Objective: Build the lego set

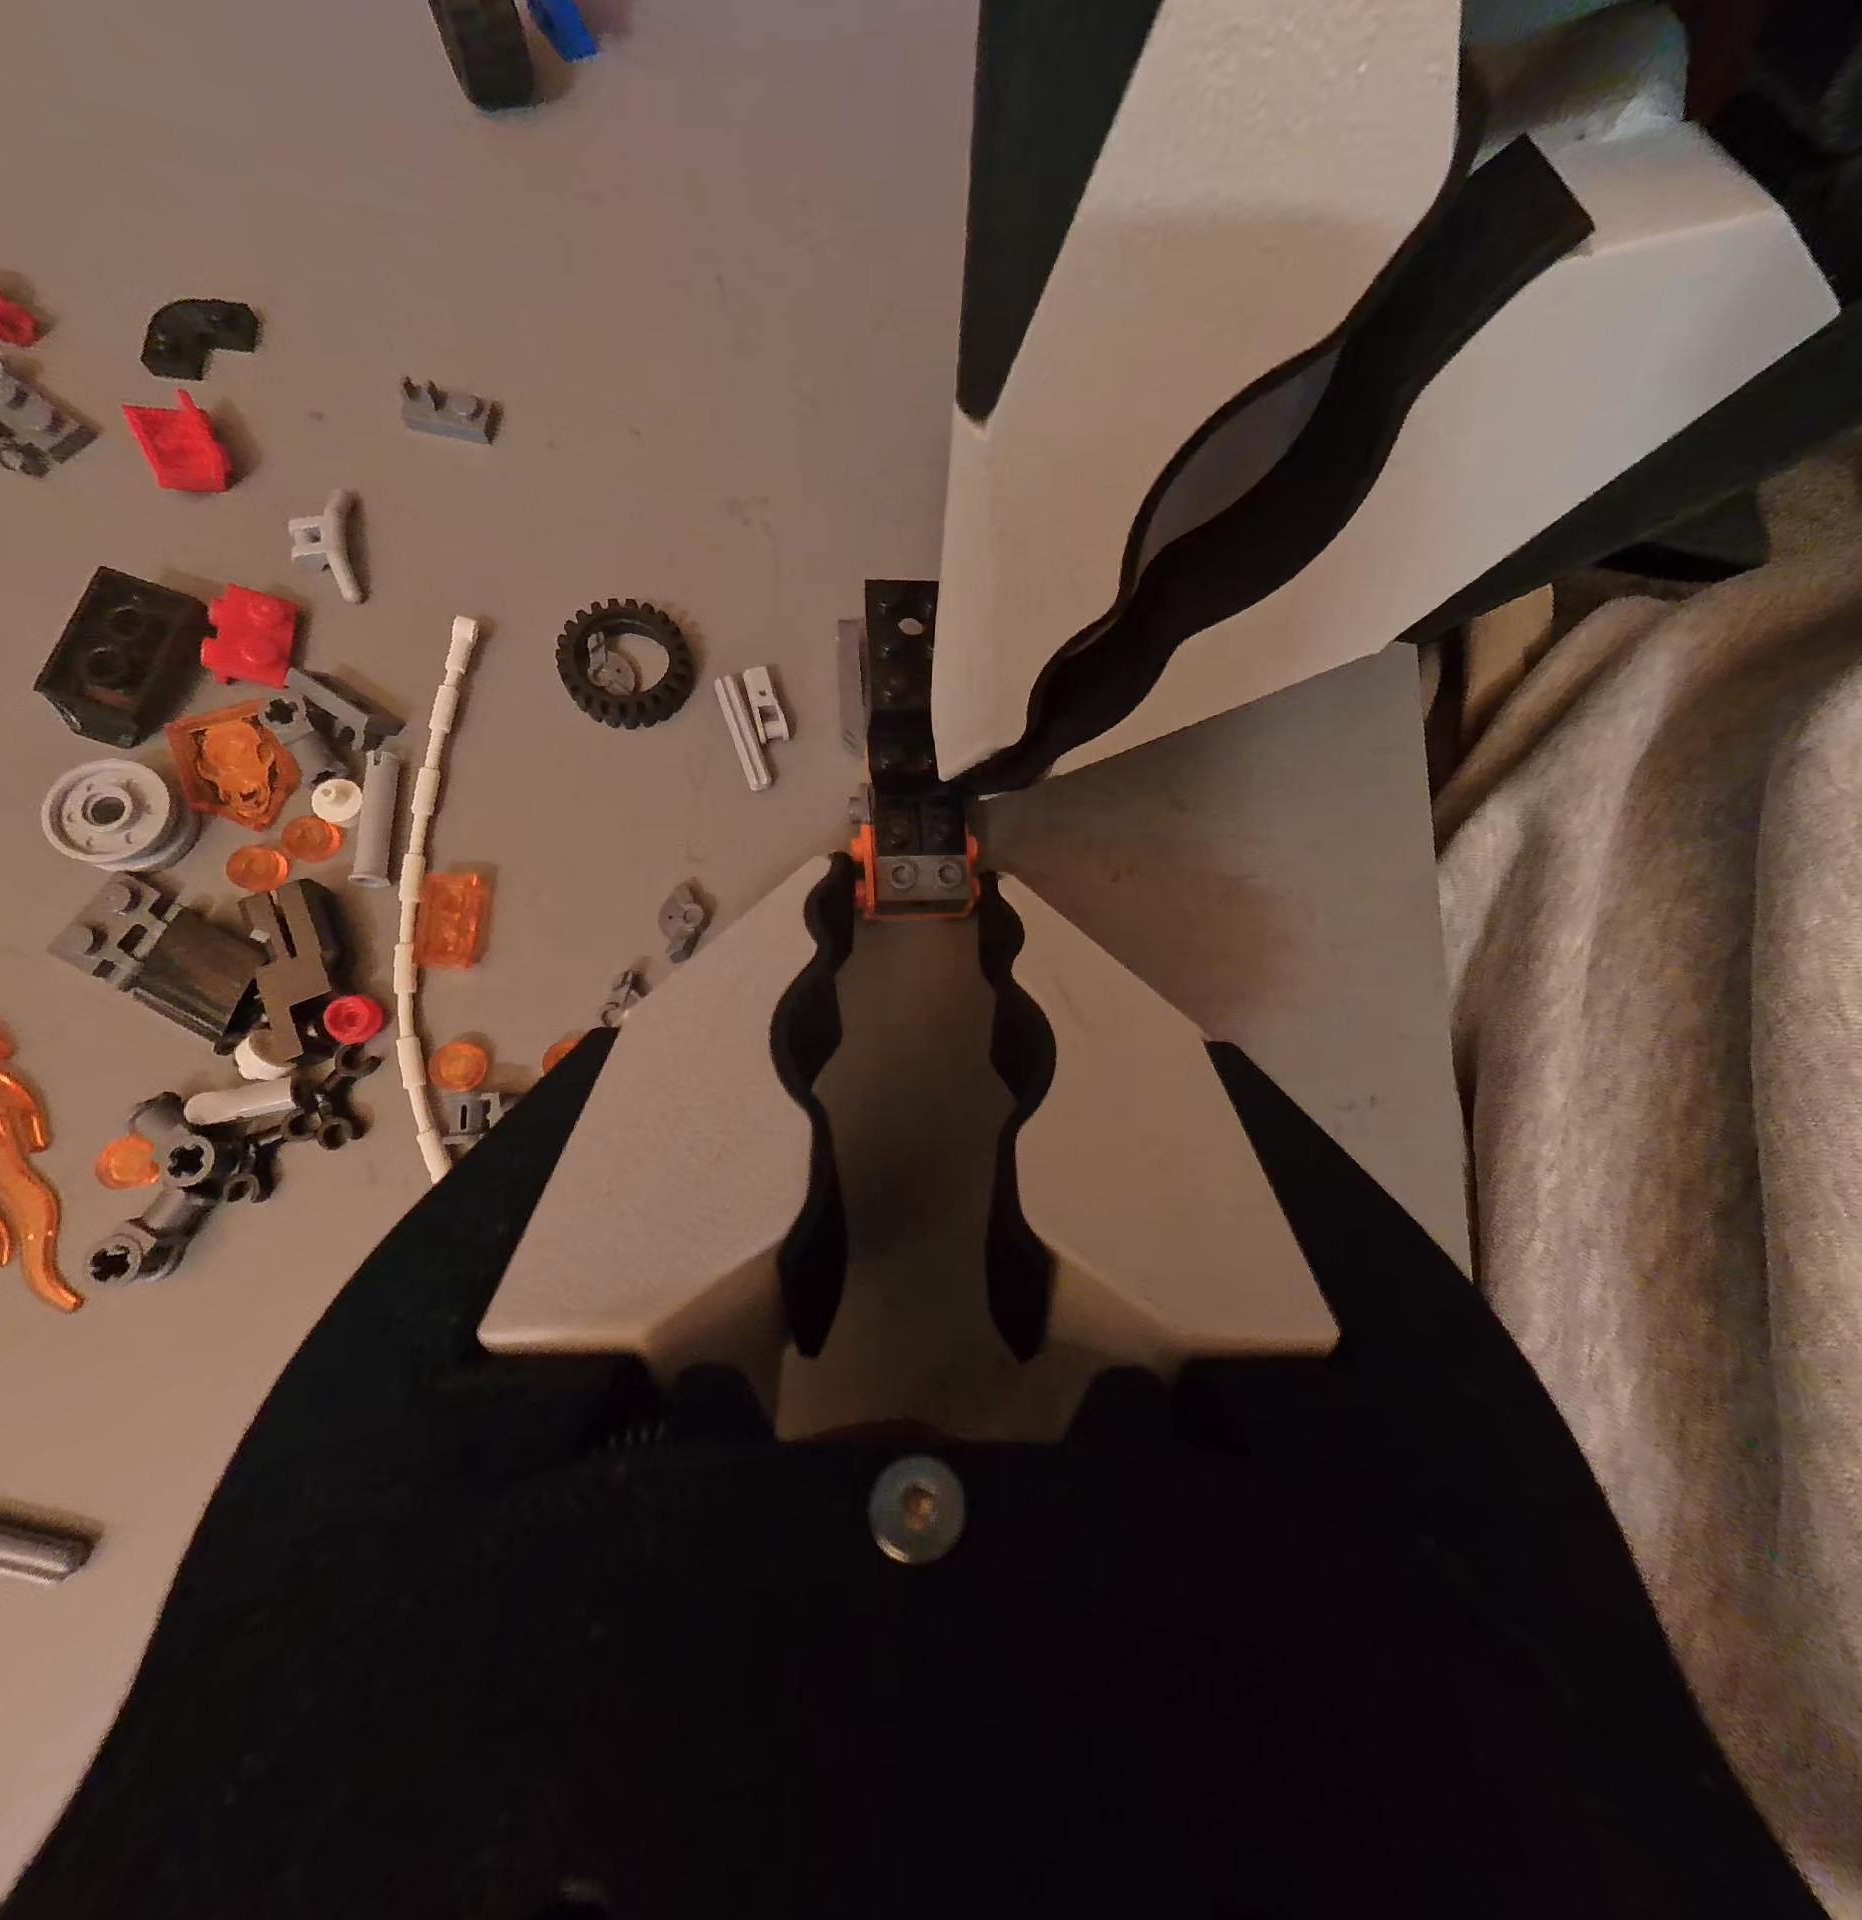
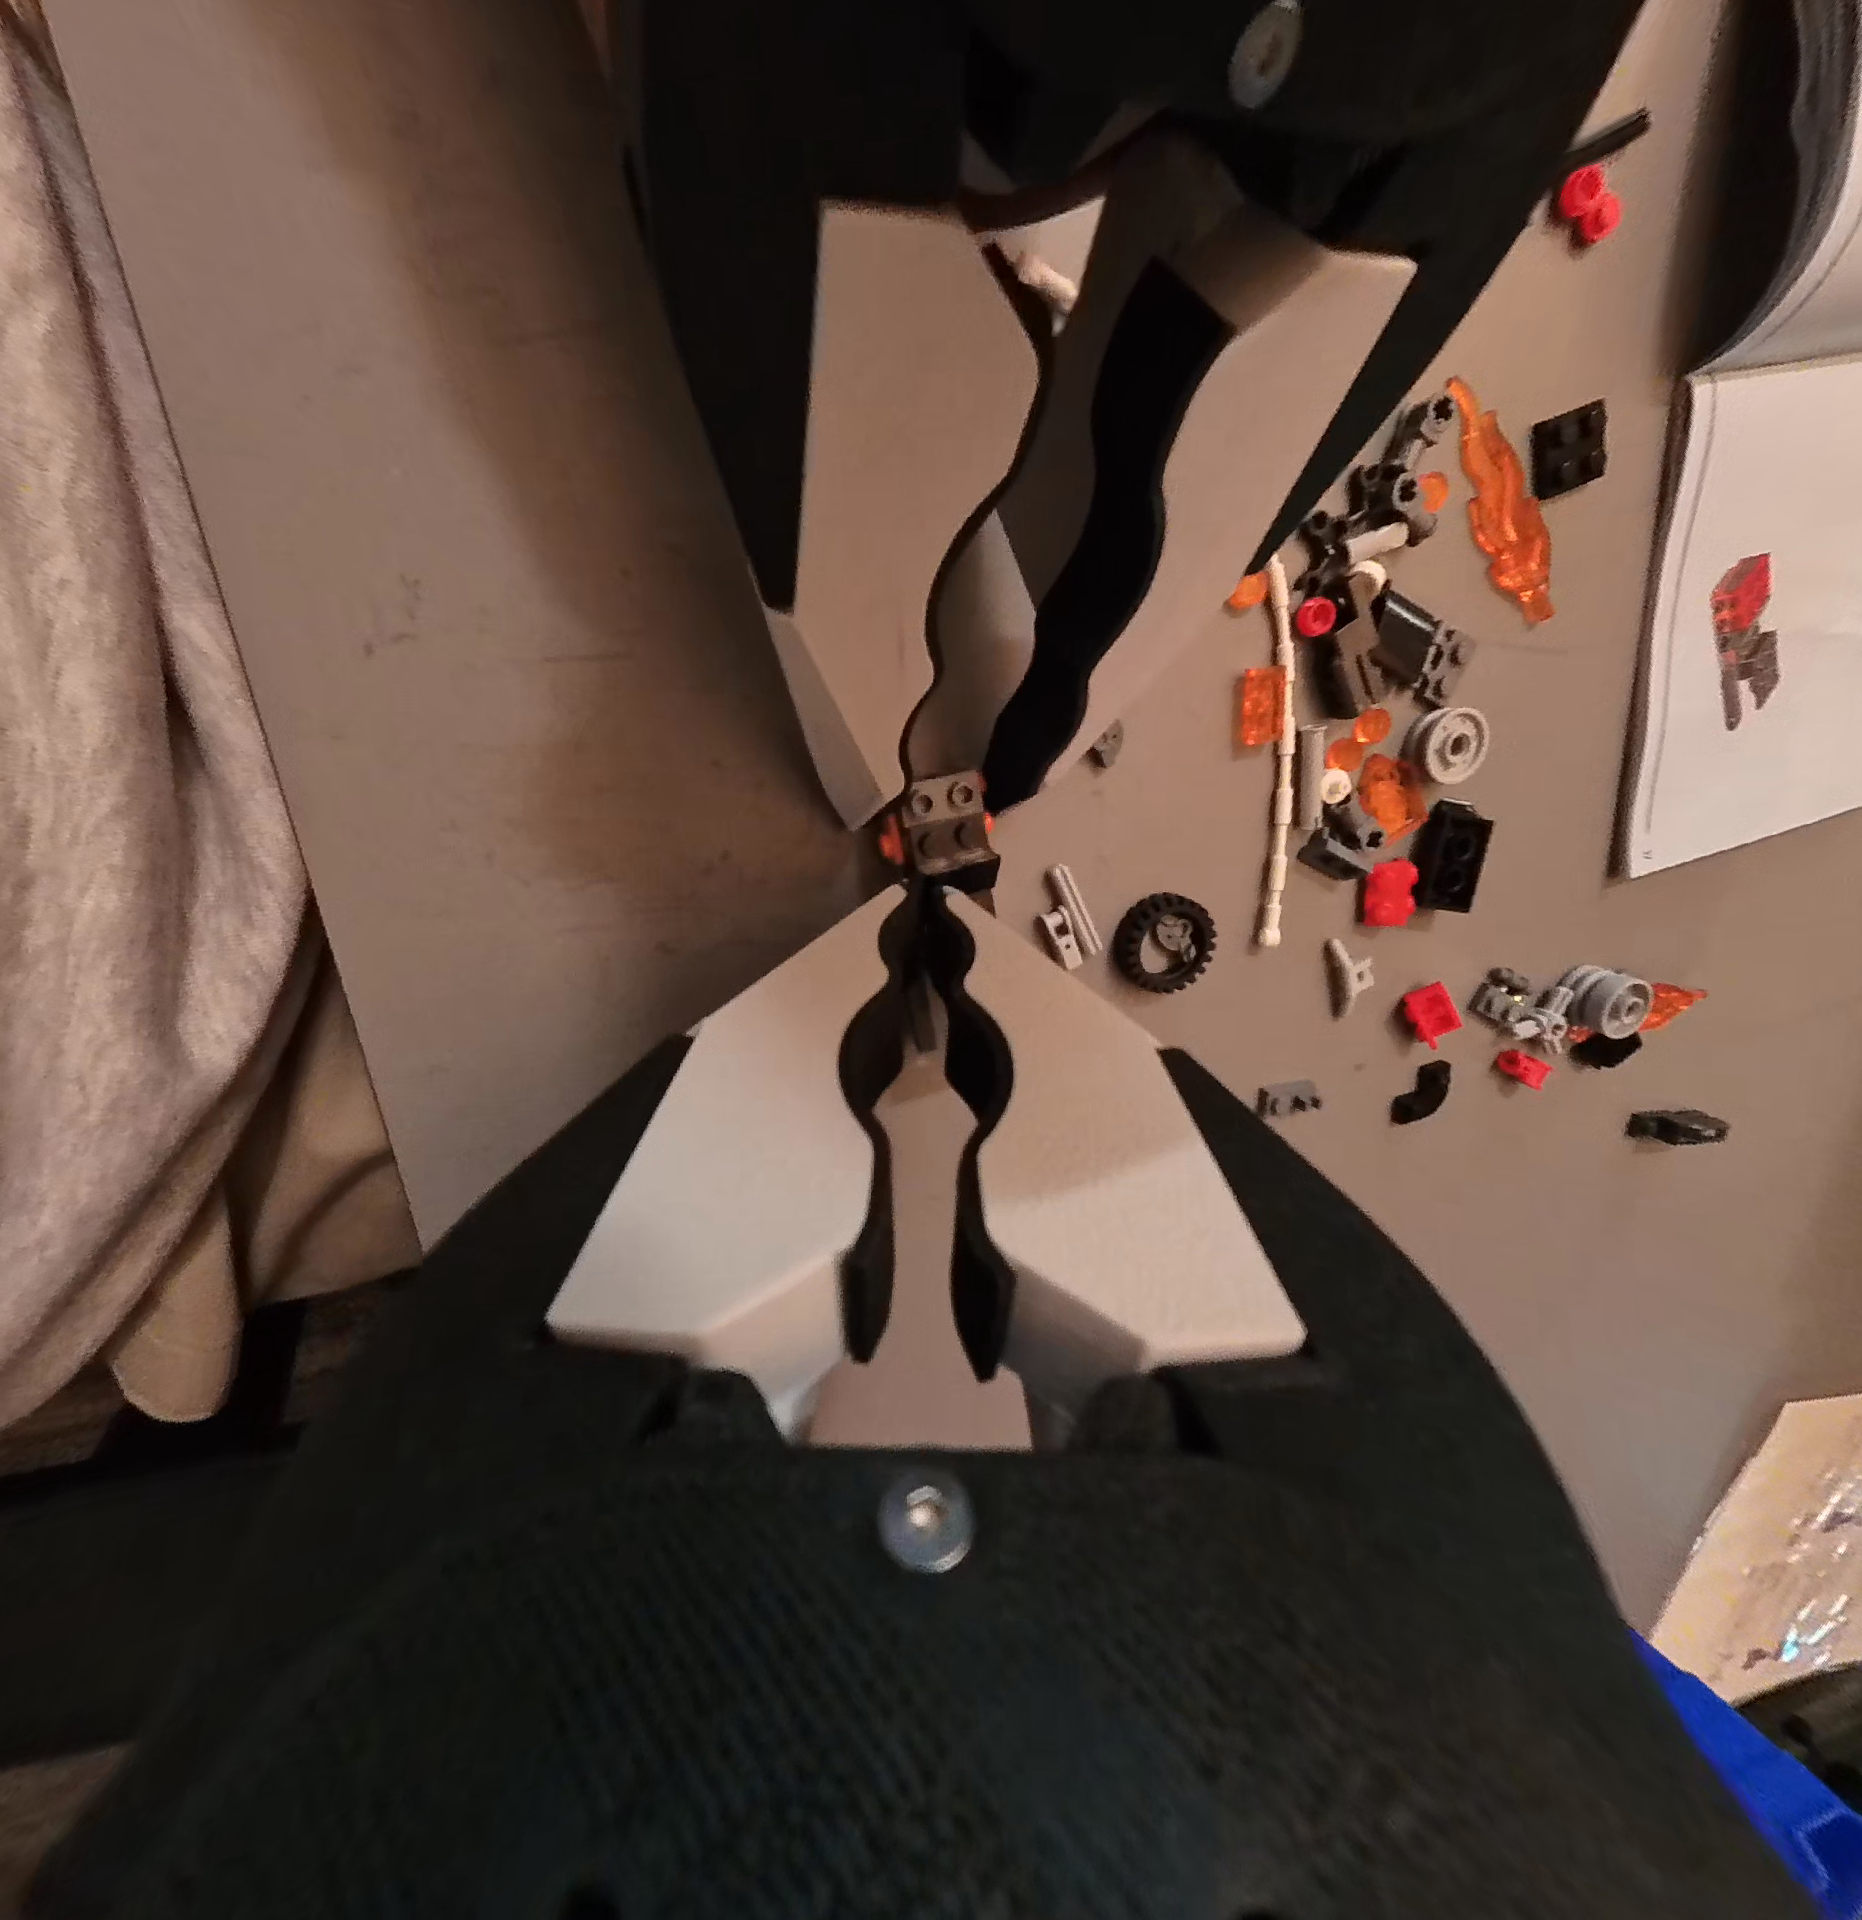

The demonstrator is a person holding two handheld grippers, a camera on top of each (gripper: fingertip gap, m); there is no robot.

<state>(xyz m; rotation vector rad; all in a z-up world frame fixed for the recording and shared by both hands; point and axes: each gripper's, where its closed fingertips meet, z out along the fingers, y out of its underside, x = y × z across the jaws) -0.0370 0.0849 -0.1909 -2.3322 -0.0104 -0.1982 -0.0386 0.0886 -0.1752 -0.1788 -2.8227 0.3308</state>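
Observation:
My left gripper (image 1: pixel 914 883) is shut on a small assembly (image 1: pixel 919 871) of grey, orange and black bricks, held above the table. My right gripper (image 1: pixel 958 774) comes in from the upper right, its tips shut on a long black brick (image 1: pixel 899 665) that touches the far end of the assembly. I cannot tell whether the two are joined. In the right wrist view my right gripper (image 2: pixel 925 896) pinches the black piece (image 2: pixel 922 1013), and the left gripper (image 2: pixel 939 816) holds the assembly (image 2: pixel 946 826) just beyond it.
Loose pieces lie on the beige table (image 1: pixel 698 312): a small black tyre (image 1: pixel 623 663), a white segmented rod (image 1: pixel 428 883), an orange flame (image 1: pixel 7 1143), red, grey and black bricks. An open booklet (image 2: pixel 1758 623) lies beyond them. Grey cloth (image 1: pixel 1685 1039) covers the table's edge. Left and right tips are no more than a few centimetres apart. From the left gripper's tips to the white segmented rod (image 1: pixel 428 883) is close to 7 cm. My right wrist view (image 2: pixel 1272 735) looks at it from another angle.

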